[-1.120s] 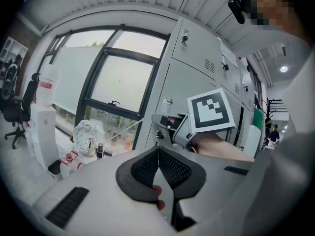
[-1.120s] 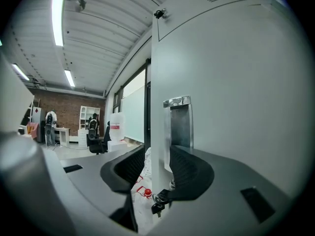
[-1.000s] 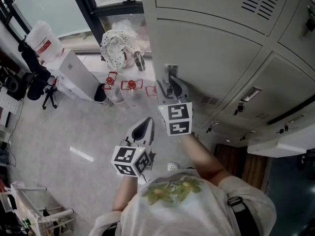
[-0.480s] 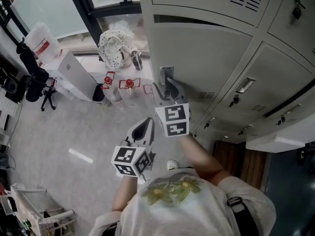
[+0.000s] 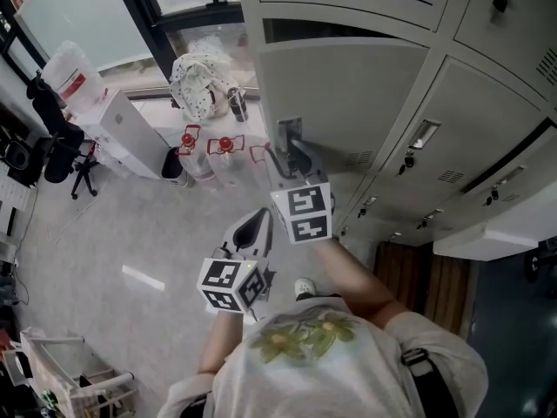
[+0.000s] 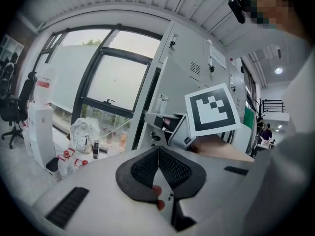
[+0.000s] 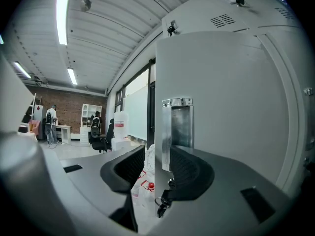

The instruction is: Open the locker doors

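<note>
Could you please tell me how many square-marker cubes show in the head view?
2. One cube sits on the left gripper, low centre; the other cube rides the right gripper, at the locker door's handle. None seems hidden.

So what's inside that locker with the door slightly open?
Only a dark gap shows above the door. The door itself, with the right gripper astride its edge, covers whatever is inside.

Head view looks steeply down — right gripper view sits close against the same locker door (image 7: 226,112).
</note>
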### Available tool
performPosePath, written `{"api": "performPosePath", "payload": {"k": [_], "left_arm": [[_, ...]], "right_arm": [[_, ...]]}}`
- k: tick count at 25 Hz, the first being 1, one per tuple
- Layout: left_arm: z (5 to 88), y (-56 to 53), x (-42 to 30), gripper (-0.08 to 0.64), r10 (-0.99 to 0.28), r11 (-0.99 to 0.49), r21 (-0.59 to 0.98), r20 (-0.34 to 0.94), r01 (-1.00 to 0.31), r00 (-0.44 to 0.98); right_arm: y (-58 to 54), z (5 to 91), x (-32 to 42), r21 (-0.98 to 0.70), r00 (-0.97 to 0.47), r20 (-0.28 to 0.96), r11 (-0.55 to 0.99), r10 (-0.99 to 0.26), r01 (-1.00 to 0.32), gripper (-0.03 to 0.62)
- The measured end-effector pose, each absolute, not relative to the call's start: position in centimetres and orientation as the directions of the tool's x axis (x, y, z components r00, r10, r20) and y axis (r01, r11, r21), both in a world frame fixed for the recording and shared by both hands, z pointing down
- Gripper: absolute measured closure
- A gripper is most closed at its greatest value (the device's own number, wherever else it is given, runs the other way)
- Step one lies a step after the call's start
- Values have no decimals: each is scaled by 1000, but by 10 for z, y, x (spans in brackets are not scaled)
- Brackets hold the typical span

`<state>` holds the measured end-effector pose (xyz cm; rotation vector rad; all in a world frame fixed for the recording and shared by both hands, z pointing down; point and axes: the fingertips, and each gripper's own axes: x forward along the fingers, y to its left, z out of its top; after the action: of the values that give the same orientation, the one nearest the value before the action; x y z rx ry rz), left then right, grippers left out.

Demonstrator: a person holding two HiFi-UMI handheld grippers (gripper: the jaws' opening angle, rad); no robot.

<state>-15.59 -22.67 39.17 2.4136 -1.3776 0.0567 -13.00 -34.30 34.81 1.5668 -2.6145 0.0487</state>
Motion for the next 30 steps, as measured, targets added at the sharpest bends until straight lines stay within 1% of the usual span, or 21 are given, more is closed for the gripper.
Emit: {"api": "performPosePath", "payload": {"k": [14, 30], "left_arm": [[388, -190, -146, 529, -809, -493, 280, 200, -823, 553], [385, -145, -140, 529, -779, -537, 282, 194, -795, 596]], "right_arm": [[-304, 350, -120, 27, -448, 109, 453, -887, -891, 443], [-262, 349, -99, 22, -386, 107, 391, -916, -920, 433]]}}
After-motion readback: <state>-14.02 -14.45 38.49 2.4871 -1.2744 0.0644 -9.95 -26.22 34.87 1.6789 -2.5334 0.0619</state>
